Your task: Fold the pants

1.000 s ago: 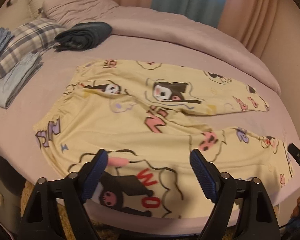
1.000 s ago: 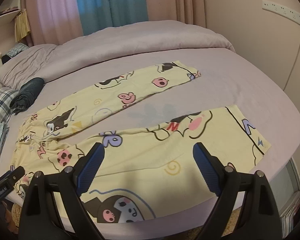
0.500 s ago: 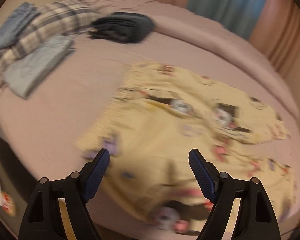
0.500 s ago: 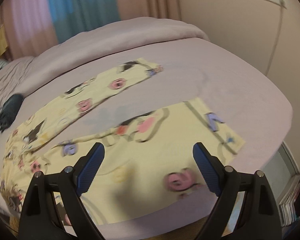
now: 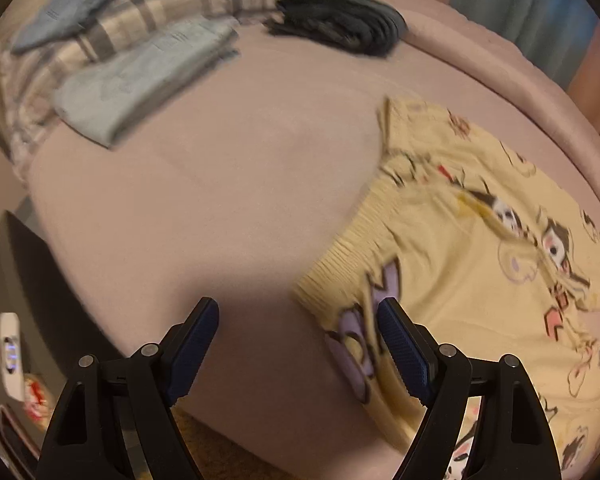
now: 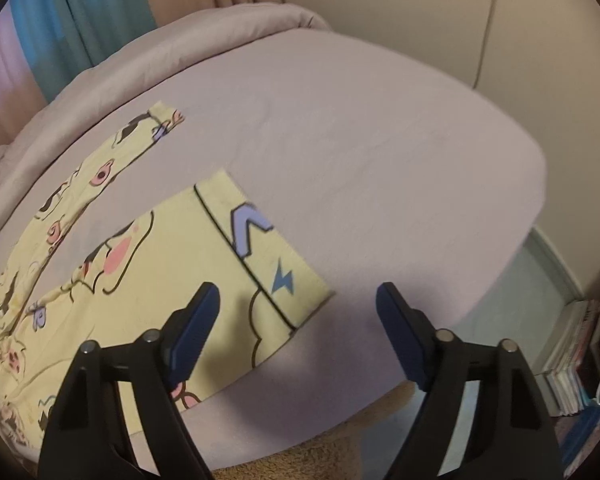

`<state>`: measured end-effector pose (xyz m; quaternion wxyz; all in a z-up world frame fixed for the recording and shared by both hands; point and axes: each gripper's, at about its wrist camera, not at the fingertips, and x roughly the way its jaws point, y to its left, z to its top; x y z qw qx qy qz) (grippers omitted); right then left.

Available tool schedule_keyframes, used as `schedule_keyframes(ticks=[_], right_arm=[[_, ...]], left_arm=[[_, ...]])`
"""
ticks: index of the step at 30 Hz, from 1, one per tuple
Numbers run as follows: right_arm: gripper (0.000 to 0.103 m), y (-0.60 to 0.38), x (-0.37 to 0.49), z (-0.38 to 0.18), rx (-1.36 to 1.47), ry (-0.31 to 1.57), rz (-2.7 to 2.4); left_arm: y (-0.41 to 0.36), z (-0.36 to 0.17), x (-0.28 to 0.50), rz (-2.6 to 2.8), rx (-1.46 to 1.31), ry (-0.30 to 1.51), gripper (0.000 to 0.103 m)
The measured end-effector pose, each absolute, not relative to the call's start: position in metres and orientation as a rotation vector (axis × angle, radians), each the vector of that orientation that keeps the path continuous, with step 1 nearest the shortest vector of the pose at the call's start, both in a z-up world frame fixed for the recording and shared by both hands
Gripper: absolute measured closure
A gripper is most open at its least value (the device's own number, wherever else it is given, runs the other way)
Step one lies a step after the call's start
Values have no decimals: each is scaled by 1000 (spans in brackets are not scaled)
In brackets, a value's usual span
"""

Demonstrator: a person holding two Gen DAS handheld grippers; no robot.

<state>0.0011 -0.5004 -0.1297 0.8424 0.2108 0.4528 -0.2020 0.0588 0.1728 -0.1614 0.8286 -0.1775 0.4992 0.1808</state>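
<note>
Yellow cartoon-print pants (image 5: pixel 480 264) lie flat on the mauve bed, both legs spread apart. In the left wrist view the elastic waistband (image 5: pixel 348 248) is at the right of centre. My left gripper (image 5: pixel 298 344) is open and empty, hovering above the near waistband corner. In the right wrist view the pants (image 6: pixel 140 264) show their near leg cuff (image 6: pixel 276 264) and far leg cuff (image 6: pixel 160 120). My right gripper (image 6: pixel 298 320) is open and empty above the near cuff corner.
Folded blue clothes (image 5: pixel 140 76), a plaid pillow (image 5: pixel 160 4) and a dark folded garment (image 5: pixel 340 20) lie at the head of the bed. The bed edge (image 6: pixel 500 272) drops to the floor, with stacked books (image 6: pixel 580 352) by the wall.
The left gripper has swung left from the pants' middle to the waistband corner. The right gripper has swung right to the near leg cuff. Both stayed open.
</note>
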Motion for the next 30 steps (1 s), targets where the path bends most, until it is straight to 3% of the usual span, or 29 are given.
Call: schedule_keyframes(ticks=[3, 6, 7, 8, 9, 10, 11, 13, 22, 30], right_arm=[[29, -501, 8, -146, 462, 980, -423], [29, -493, 13, -152, 404, 957, -425], [31, -493, 15, -152, 389, 949, -424], [38, -491, 15, -152, 383, 940, -423], [44, -493, 16, -152, 381, 931, -428], [60, -494, 17, -151, 375, 926, -438], [77, -495, 19, -150, 372, 921, -441], [95, -498, 17, -144, 408, 902, -410], [97, -500, -12, -92, 391, 758, -447], [97, -505, -14, -145, 392, 919, -483]], left_arm=[[164, -168, 59, 373, -377, 1029, 28], [159, -166, 57, 351, -387, 995, 56], [161, -165, 55, 334, -420, 984, 71], [163, -164, 54, 304, -464, 978, 84], [166, -165, 52, 286, -503, 975, 90], [171, -166, 50, 265, -562, 976, 95], [174, -166, 49, 260, -600, 976, 96], [174, -159, 44, 260, -619, 960, 97], [174, -121, 21, 217, -566, 911, 97], [169, -166, 28, 288, -446, 1038, 94]])
